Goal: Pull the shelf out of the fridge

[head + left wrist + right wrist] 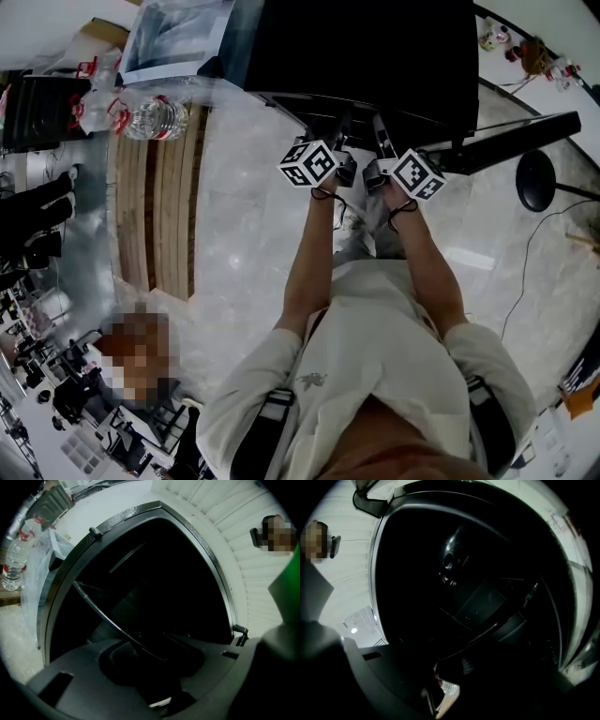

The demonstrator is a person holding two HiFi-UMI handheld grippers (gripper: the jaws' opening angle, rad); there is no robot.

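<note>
Left gripper [341, 139] and right gripper [381, 141] each pinch the thin, straight front edge of the flat dark shelf [108, 620] inside the boxy black fridge [375, 56], top centre of the head view.

Head view looks steeply down over the person [375, 375]; both gripper views, close in, face the far fridge [375, 47] (all share it).

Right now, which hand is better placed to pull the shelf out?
Left, marginally: the shelf runs into the closed jaws of the left gripper. The right gripper is shut beside it, but its view is too dark to show a grip.
</note>
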